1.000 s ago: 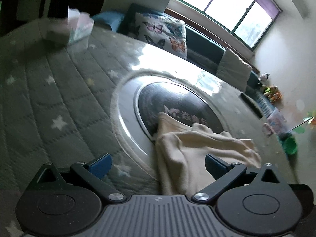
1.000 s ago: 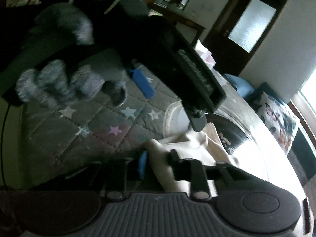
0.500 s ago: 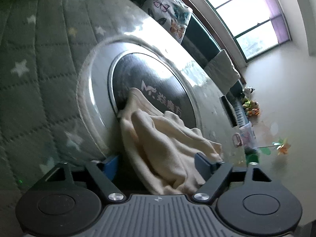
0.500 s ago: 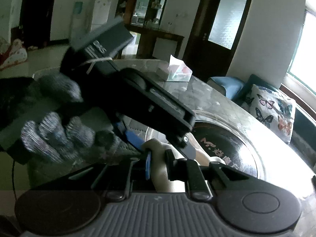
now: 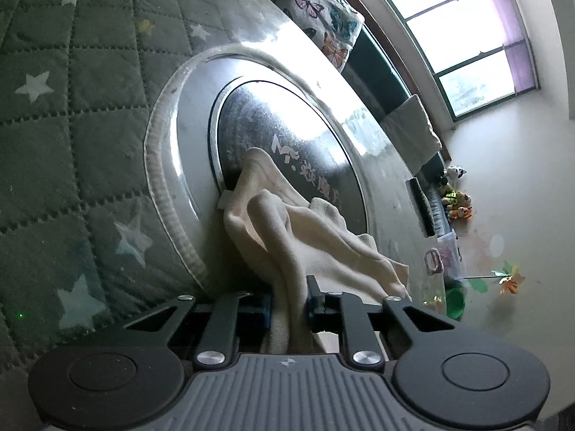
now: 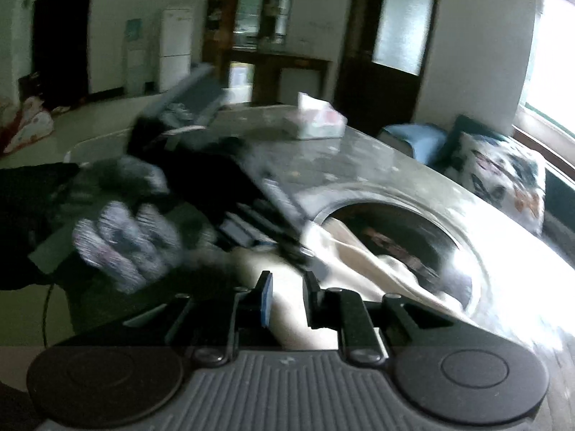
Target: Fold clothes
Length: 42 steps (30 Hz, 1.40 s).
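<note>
A cream garment [image 5: 309,237] lies bunched on the round table, partly over its black glass centre [image 5: 287,151]. My left gripper [image 5: 289,305] is shut on a fold of the garment's near edge, and the cloth rises in ridges from the jaws. In the right wrist view the same garment [image 6: 287,312] runs between the jaws of my right gripper [image 6: 287,301], which is shut on it. The left gripper's body [image 6: 222,186] and a gloved hand [image 6: 122,237] show, blurred, just left of and above the right gripper.
A grey quilted cover with stars [image 5: 64,115] lies over the table around a silver ring [image 5: 187,136]. A tissue box [image 6: 316,122] stands at the far side. A butterfly cushion [image 5: 323,18] and sofa lie beyond, with toys and a green cup [image 5: 454,301] to the right.
My left gripper came down over the garment's near edge and closed on it; it was open before. The right gripper stays shut on the cloth and has tilted up, and the garment has bunched up.
</note>
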{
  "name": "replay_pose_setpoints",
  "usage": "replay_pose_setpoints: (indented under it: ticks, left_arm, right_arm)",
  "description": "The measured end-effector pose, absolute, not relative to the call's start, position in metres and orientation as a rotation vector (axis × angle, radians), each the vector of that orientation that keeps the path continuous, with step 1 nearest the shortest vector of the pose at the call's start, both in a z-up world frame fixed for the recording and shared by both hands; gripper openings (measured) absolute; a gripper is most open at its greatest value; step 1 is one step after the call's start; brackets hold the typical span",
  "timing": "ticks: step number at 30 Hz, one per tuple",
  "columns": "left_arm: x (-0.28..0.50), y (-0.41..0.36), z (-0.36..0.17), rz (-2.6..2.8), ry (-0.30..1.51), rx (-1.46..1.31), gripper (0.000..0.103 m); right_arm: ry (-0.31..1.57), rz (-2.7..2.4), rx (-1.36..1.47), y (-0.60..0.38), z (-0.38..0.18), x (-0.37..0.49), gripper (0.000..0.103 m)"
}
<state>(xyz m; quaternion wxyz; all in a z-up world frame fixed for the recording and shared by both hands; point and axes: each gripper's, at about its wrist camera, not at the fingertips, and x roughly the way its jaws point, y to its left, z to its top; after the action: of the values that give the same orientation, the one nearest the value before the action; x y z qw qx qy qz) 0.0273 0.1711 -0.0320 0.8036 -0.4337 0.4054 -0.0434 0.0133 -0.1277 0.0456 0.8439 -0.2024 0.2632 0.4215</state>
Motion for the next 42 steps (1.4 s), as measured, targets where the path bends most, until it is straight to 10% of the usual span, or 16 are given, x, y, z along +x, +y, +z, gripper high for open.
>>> replay_pose_setpoints:
  ticks: [15, 28, 35, 42]
  left_arm:
    - [0.032, 0.166, -0.032, -0.073, 0.87, -0.866, 0.019]
    - [0.037, 0.162, -0.027, -0.055, 0.869, -0.779, 0.019]
    - [0.041, 0.154, -0.017, -0.047, 0.857, -0.71, 0.018]
    - [0.052, 0.131, 0.012, -0.085, 0.823, -0.622, 0.016]
  right_arm:
    - [0.748, 0.465, -0.254, -0.229, 0.004, 0.12, 0.013]
    - [0.798, 0.415, -0.028, -0.274, -0.001, 0.142, 0.031]
    - [0.79, 0.446, 0.038, -0.279, -0.001, 0.134, 0.009]
    - [0.719, 0.434, 0.072, -0.297, 0.02, 0.117, 0.007]
